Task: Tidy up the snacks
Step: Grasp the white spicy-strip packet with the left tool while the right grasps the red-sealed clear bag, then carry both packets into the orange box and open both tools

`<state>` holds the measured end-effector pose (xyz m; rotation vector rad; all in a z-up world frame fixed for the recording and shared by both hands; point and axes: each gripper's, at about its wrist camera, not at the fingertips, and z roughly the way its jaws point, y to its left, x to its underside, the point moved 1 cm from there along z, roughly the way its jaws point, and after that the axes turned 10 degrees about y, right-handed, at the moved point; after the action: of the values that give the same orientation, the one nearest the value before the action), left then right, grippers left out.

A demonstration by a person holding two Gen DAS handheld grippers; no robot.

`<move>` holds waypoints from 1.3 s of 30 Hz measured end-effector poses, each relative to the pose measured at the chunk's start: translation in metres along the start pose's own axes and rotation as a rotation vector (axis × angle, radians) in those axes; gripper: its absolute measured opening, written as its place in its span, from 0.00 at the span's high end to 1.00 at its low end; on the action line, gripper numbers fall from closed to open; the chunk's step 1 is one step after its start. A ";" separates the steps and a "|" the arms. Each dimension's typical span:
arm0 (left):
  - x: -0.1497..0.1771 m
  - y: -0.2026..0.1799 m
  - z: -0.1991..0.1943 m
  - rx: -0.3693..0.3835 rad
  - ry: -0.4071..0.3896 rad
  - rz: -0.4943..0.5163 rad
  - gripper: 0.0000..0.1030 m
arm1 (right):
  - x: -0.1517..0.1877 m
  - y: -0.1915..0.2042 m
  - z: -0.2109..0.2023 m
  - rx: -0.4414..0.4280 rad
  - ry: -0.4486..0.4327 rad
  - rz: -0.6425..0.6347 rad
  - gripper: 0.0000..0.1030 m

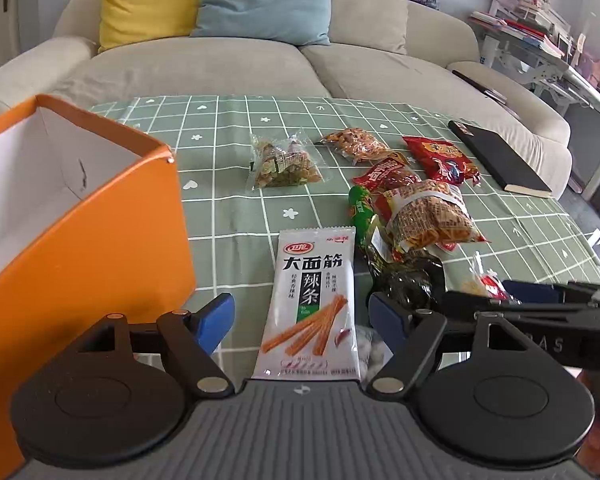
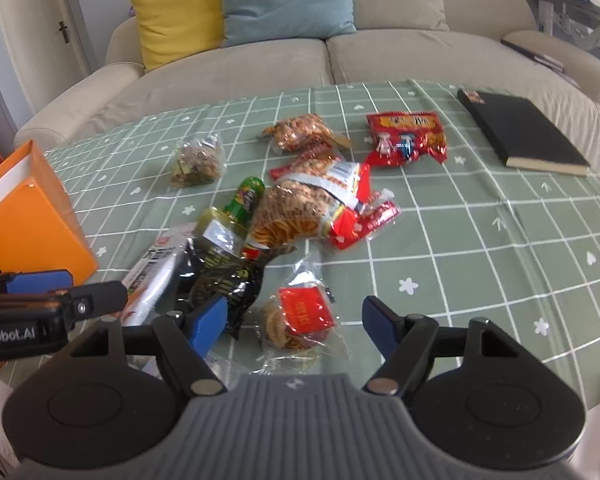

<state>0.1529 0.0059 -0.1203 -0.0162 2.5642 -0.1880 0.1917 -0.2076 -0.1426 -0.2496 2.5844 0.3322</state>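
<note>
The orange box (image 1: 100, 216) stands at the left, its white inside bare as far as visible. The white packet (image 1: 314, 304) lies between the spread left gripper (image 1: 302, 316). The right gripper (image 2: 294, 320), also spread, straddles a clear biscuit pack (image 2: 300, 320).

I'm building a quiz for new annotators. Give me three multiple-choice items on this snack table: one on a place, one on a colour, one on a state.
1. Where does the orange box stand relative to the snacks?
A. Left
B. Right
C. Behind them

2. What colour is the notebook?
A. White
B. Black
C. Blue

3. How is the left gripper set around the white latiao packet?
A. Shut on it
B. Open, one finger on each side
C. Shut beside it

Answers:
1 A: the box fills the left edge in both views.
2 B: its cover is black.
3 B: the blue fingers stand apart, clear of the packet's edges.
</note>
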 end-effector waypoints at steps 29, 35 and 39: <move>-0.008 -0.010 0.036 -0.014 0.093 0.070 0.42 | -0.001 0.001 0.014 -0.025 0.047 -0.029 0.55; -0.009 -0.011 0.034 -0.035 0.082 0.067 0.46 | 0.001 0.000 0.011 -0.022 0.037 -0.038 0.62; -0.007 -0.013 0.023 -0.040 0.058 0.077 0.46 | 0.001 -0.002 0.004 -0.017 0.023 -0.036 0.62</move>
<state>0.1715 -0.0097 -0.1340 0.0738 2.6210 -0.1094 0.1931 -0.2090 -0.1470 -0.3070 2.5972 0.3398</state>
